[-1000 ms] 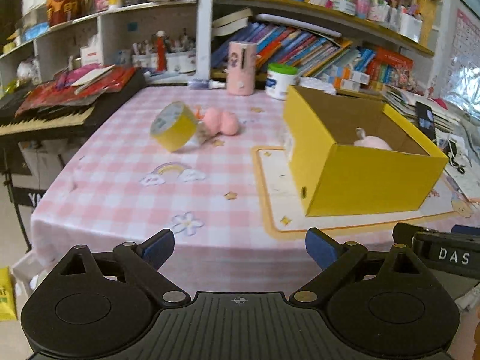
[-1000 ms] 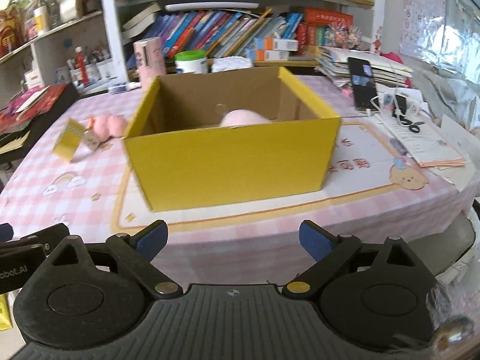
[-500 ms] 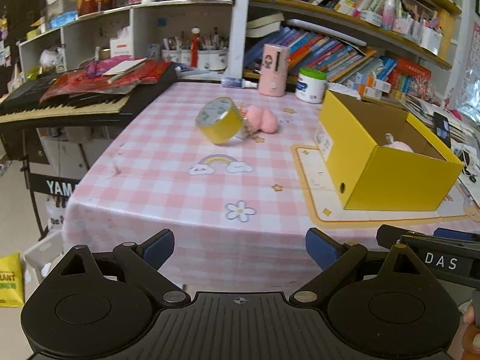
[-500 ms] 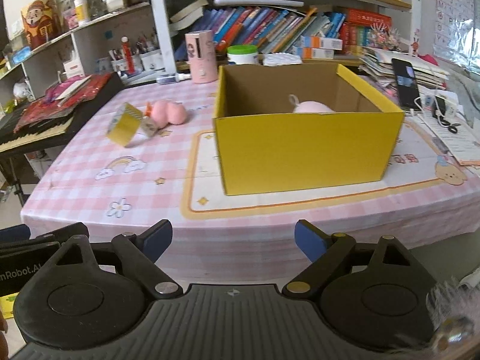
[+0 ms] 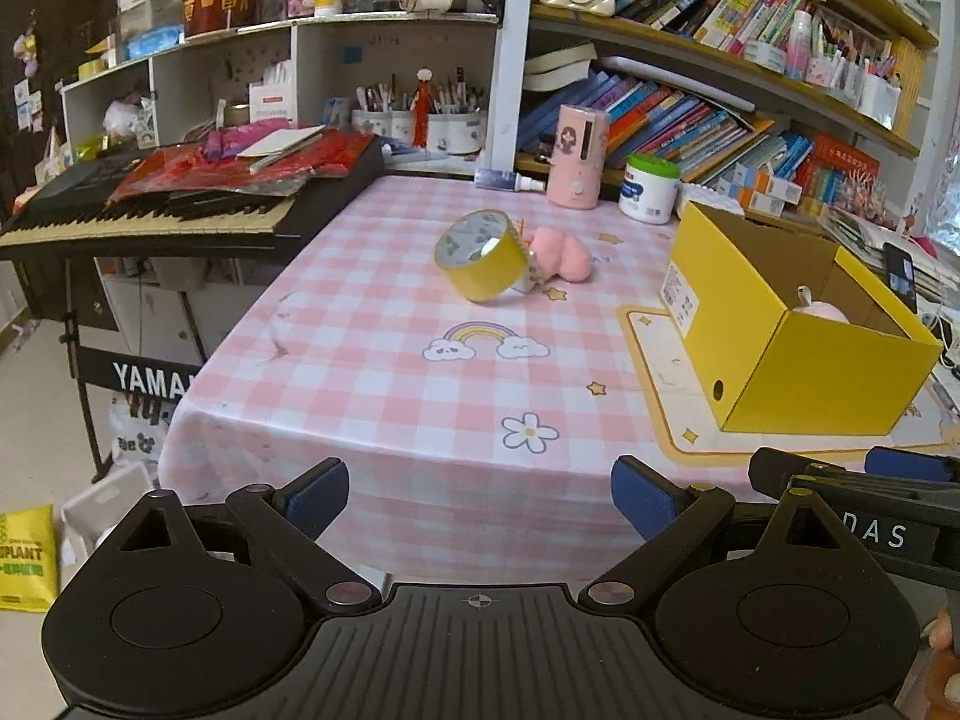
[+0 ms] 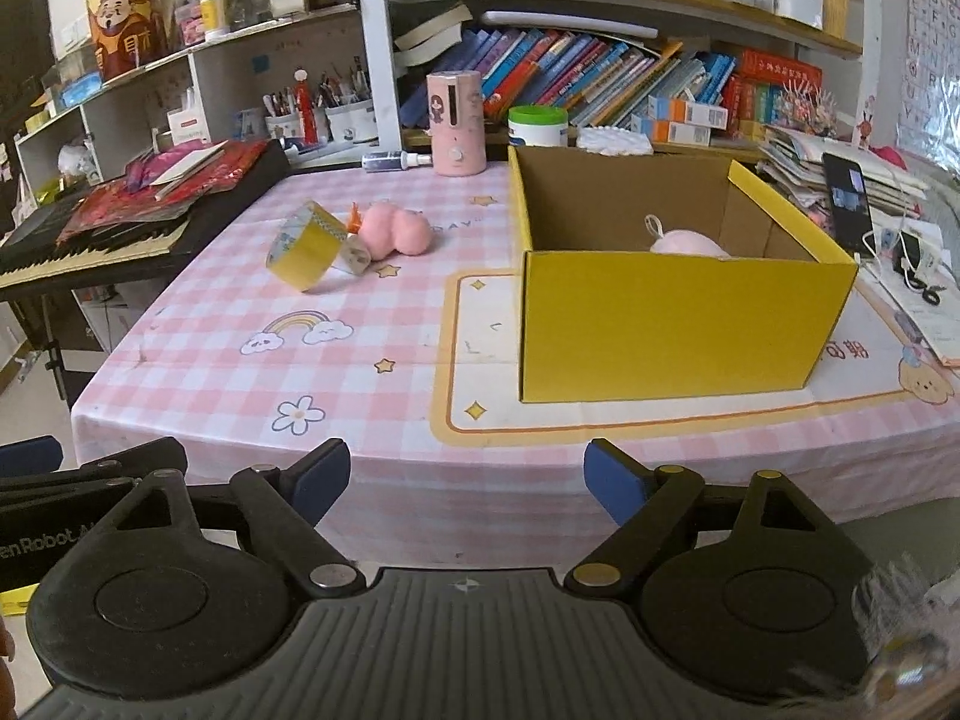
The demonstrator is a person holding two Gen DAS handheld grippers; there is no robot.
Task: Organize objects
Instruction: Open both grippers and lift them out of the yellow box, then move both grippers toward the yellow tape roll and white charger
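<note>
left gripper (image 5: 480, 501) hanging wide and empty off the tabletop (image 5: 384, 372) edge, right gripper (image 6: 467, 477) empty, jaws just closing a little, yellow tape roll (image 5: 482, 264) leaning beside pink plush (image 5: 561, 253) mid-table, yellow box (image 6: 678, 324) sitting right, holding another pink plush (image 6: 687, 242)

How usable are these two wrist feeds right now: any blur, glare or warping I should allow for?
Left wrist view: sharp, evenly lit; fisheye bends the shelves and table edge; the roll of yellow tape reads clearly. Right wrist view: also sharp at centre, the yellow box crisp; bright washed-out window glare at the far right edge; a blurred smear in the bottom right corner.
</note>
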